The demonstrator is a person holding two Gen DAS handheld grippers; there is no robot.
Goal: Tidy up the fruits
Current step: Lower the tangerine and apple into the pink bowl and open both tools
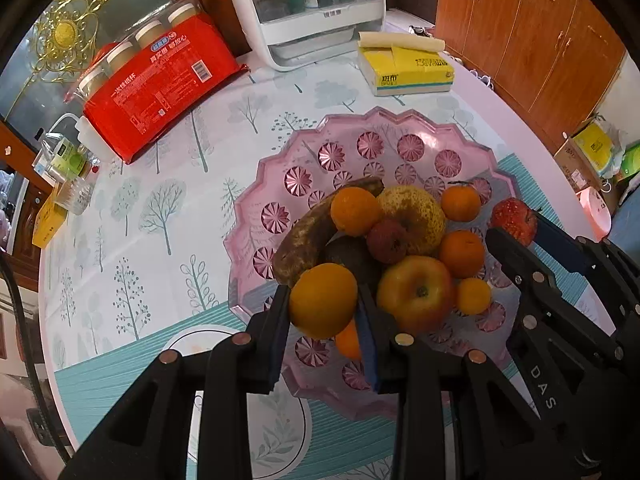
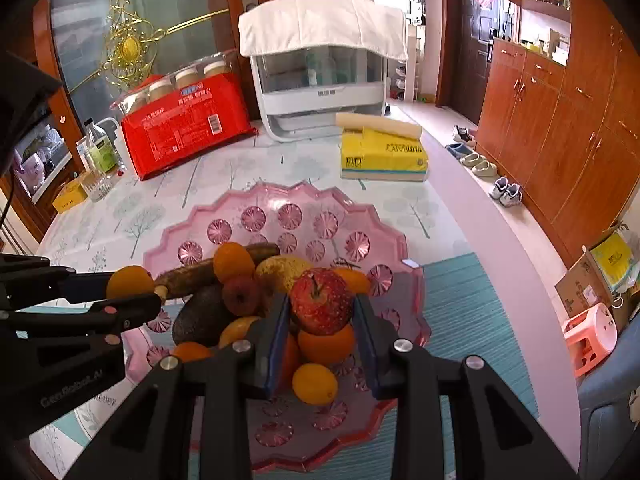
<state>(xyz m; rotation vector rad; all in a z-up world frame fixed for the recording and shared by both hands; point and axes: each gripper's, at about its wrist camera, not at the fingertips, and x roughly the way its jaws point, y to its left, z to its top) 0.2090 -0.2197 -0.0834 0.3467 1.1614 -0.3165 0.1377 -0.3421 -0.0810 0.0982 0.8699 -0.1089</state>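
A pink scalloped fruit tray (image 1: pixel 348 140) (image 2: pixel 304 208) sits on the table and holds a browned banana (image 1: pixel 308 232), a spotted pear (image 1: pixel 420 216), a yellow-red apple (image 1: pixel 416 292), a dark avocado (image 2: pixel 200 316) and several oranges. My left gripper (image 1: pixel 324 308) is shut on an orange (image 1: pixel 322 300) above the tray's near left side; it also shows in the right wrist view (image 2: pixel 128 280). My right gripper (image 2: pixel 322 306) is shut on a red apple (image 2: pixel 320 300) over the fruit pile; that apple shows at the tray's right in the left wrist view (image 1: pixel 514 216).
A red pack of paper cups (image 1: pixel 160 84) lies at the back left. A white appliance (image 1: pixel 312 8) stands at the back, a yellow tissue pack (image 1: pixel 404 68) to its right. A bottle and a glass (image 2: pixel 96 184) stand at the left edge. Wooden cabinets (image 2: pixel 560 120) line the right wall.
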